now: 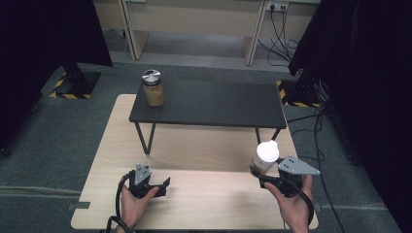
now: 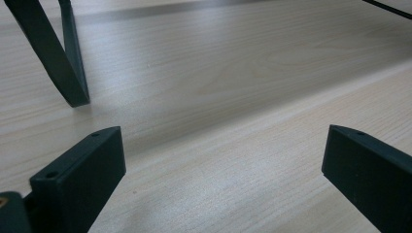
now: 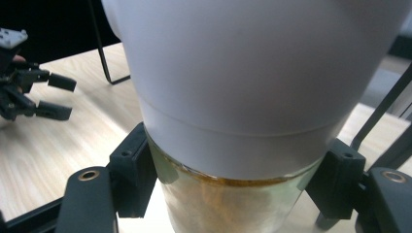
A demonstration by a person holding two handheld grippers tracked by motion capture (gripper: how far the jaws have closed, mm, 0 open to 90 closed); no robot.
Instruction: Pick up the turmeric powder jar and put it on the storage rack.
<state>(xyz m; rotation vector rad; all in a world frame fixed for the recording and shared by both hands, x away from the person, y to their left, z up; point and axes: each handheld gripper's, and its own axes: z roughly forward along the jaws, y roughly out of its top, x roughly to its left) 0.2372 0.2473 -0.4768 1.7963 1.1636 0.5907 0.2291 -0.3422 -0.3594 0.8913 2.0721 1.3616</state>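
- Pale wood-grain table [image 1: 194,145] carries a matte black shelf [image 1: 209,104]; a steel-lidded glass jar [image 1: 153,88] stands at its left end.
- My right gripper [image 3: 233,194] clamps a white-lidded glass jar [image 1: 264,158] of tan powder above the table's right edge.
- My left gripper [image 1: 163,187] rests open-jawed near the table's front edge.

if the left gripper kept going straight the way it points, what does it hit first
Probably the black leg of the small black table, a bit left of centre; depth is unclear. The left gripper has open fingers with bare wooden tabletop directly ahead.
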